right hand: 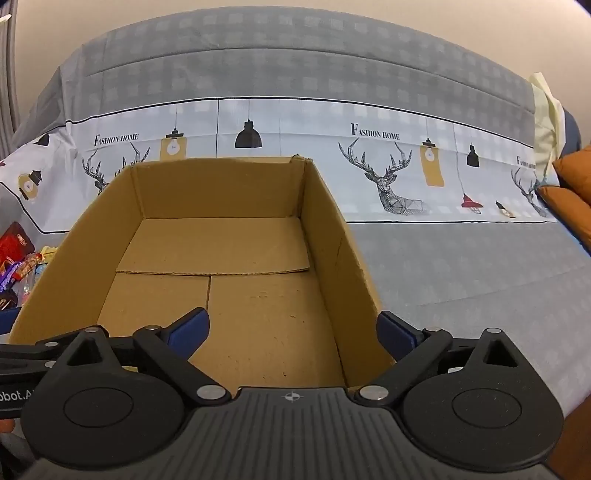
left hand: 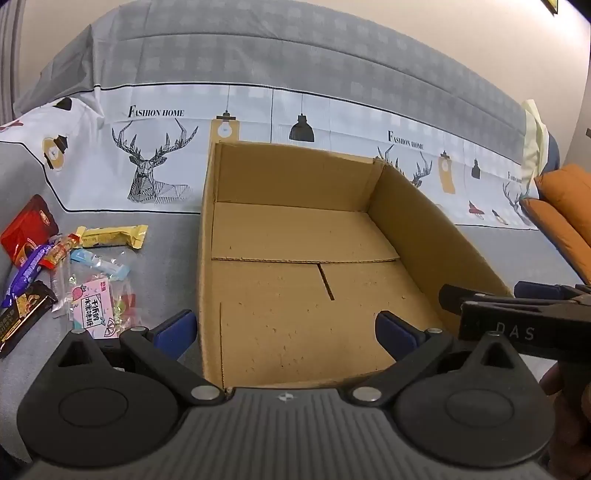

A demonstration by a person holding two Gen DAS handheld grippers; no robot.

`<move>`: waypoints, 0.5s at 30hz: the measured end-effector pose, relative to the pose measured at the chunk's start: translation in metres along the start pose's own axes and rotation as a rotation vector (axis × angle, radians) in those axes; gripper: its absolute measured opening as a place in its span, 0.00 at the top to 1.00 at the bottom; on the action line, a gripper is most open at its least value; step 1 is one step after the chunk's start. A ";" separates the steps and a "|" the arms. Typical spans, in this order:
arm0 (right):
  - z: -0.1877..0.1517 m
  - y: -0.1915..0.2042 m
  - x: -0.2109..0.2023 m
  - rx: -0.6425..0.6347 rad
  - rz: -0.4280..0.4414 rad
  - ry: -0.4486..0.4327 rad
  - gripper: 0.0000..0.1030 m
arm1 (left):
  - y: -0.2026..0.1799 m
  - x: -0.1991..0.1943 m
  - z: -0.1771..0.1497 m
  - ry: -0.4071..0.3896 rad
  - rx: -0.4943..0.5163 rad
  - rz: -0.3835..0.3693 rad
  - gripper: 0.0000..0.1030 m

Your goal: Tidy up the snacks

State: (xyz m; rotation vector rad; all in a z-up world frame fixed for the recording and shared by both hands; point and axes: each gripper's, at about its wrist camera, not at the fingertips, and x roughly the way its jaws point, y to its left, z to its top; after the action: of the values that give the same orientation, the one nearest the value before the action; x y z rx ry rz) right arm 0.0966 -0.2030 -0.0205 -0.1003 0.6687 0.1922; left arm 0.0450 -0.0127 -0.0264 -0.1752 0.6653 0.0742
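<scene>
Both claws wide open, nothing held. Left gripper (left hand: 286, 328) straddles the near-left corner of the open brown cardboard box (left hand: 424, 229): one blue pad outside the left wall, the other over the box floor. Right gripper (right hand: 293, 330) straddles the box's right wall the same way. Box interior bare, no snacks in yet.

Snacks sit in a loose heap on the bedding just left of the box: red foil pouch (left hand: 27, 230), yellow wrapped bar (left hand: 114, 236), purple wrapped bar (left hand: 26, 273), light blue wrapped bar (left hand: 99, 264), pink-labelled clear candy bag (left hand: 96, 306), dark brown chocolate bar (left hand: 24, 315). Task looks unstarted.

Risks, my read:
- Wrappers overlap, so a pinch on one likely drags or lifts a neighbour.
- Clear bag is slack and crinkly; thin grip could slip out mid-carry.
- Soft bedding gives under pressure, so pads may dig into fabric instead of getting under a flat bar.
- Box is light with thin walls; clipping the left wall on the way over could shove or tip it.
- Right gripper sits close to the left one; crossing paths could collide.

Surface: grey checked bedsheet (right hand: 461, 266) with a white band printed with deer heads and hanging lamps, "Fashion Home" text. Orange cushion (left hand: 569, 206) at the far right. Plain beige wall (right hand: 295, 11) behind.
</scene>
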 end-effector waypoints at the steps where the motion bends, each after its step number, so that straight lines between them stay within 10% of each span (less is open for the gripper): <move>1: -0.001 0.000 0.000 -0.001 -0.001 -0.001 0.06 | 0.000 0.000 0.001 0.002 -0.001 0.001 0.00; 15: 0.002 0.000 -0.002 0.018 -0.011 -0.022 0.10 | 0.002 -0.003 0.002 0.003 0.007 -0.022 0.00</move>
State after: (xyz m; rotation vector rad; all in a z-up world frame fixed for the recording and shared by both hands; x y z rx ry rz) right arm 0.0966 -0.2025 -0.0176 -0.0850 0.6472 0.1762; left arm 0.0435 -0.0101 -0.0233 -0.1762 0.6665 0.0510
